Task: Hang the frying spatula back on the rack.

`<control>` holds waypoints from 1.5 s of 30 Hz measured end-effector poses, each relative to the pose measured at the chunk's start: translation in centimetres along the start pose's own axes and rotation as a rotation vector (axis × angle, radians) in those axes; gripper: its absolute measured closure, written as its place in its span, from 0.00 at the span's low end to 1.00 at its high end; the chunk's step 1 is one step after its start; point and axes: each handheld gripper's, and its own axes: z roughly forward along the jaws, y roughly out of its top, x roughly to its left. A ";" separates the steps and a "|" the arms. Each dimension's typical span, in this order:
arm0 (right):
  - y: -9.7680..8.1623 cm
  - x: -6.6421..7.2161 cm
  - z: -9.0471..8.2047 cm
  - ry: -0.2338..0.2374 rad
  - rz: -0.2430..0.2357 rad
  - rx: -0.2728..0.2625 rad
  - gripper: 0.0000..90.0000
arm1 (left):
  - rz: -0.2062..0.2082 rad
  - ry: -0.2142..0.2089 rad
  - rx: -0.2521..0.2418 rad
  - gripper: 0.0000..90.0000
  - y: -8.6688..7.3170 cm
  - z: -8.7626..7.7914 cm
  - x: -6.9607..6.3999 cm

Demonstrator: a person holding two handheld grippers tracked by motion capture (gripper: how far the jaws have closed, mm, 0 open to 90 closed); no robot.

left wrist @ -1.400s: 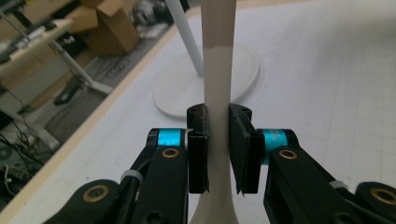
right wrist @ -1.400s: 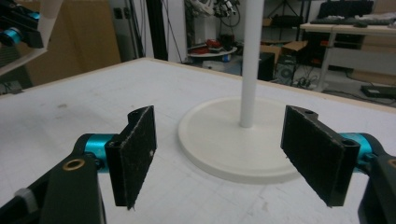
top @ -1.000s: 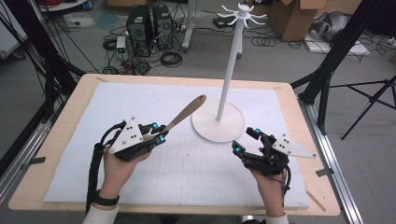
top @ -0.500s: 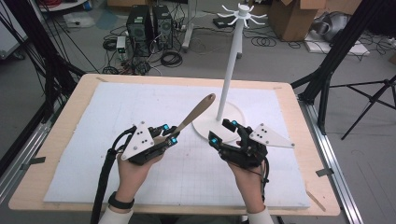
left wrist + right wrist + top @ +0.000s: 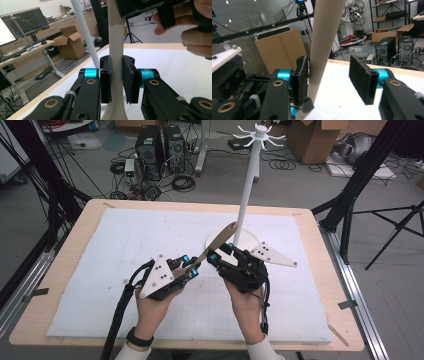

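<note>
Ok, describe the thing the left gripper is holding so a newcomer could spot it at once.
Start at the tall white stand on the white mat. Just in front of its round base, the left gripper clamps a wooden spatula by its handle, blade angled up toward the pole. It is the only tan wooden object among white and black ones.

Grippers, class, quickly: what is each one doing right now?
Left gripper: shut on the wooden spatula.
Right gripper: open, spatula between its jaws.

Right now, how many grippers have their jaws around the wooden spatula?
2. The left gripper is shut on the wooden spatula at its lower handle. The right gripper has open jaws around the handle slightly higher up; one pad is beside it, not yet clamped.
</note>
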 end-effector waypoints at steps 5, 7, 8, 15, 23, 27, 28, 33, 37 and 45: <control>0.0 0.0 0.2 0.005 -0.003 -0.013 0.65 | 0.004 -0.001 0.001 0.86 -0.1 0.3 -0.2; 0.0 0.0 0.1 0.014 -0.005 -0.014 0.72 | 0.008 0.000 0.003 0.86 -0.1 0.4 -0.3; 0.1 -0.1 0.1 0.018 -0.011 -0.017 0.76 | 0.006 0.001 0.003 0.86 -0.1 0.5 -0.4; 0.2 -0.4 0.1 0.077 0.029 -0.015 0.83 | -0.002 -0.014 -0.001 0.86 -0.3 0.9 -0.2; 0.5 -0.9 0.2 0.148 0.006 0.015 0.83 | -0.015 -0.068 0.000 0.75 -0.3 0.7 0.2; 0.8 -0.8 0.2 0.193 -0.039 0.040 0.83 | -0.035 -0.144 -0.005 0.68 -0.2 0.2 0.9; 1.0 -0.8 0.1 0.216 -0.057 0.049 0.83 | -0.042 -0.177 -0.011 0.66 -0.1 -0.1 1.2; 2.4 -1.0 -0.4 0.366 -0.147 0.103 0.84 | -0.083 -0.308 -0.038 0.58 0.2 -1.3 2.7; 3.2 -1.2 -0.5 0.427 -0.163 0.118 0.84 | -0.112 -0.371 -0.072 0.58 0.3 -1.9 3.2; 5.2 -2.2 -1.5 0.540 -0.187 0.127 0.84 | -0.118 -0.465 -0.058 0.43 -0.2 -3.7 3.8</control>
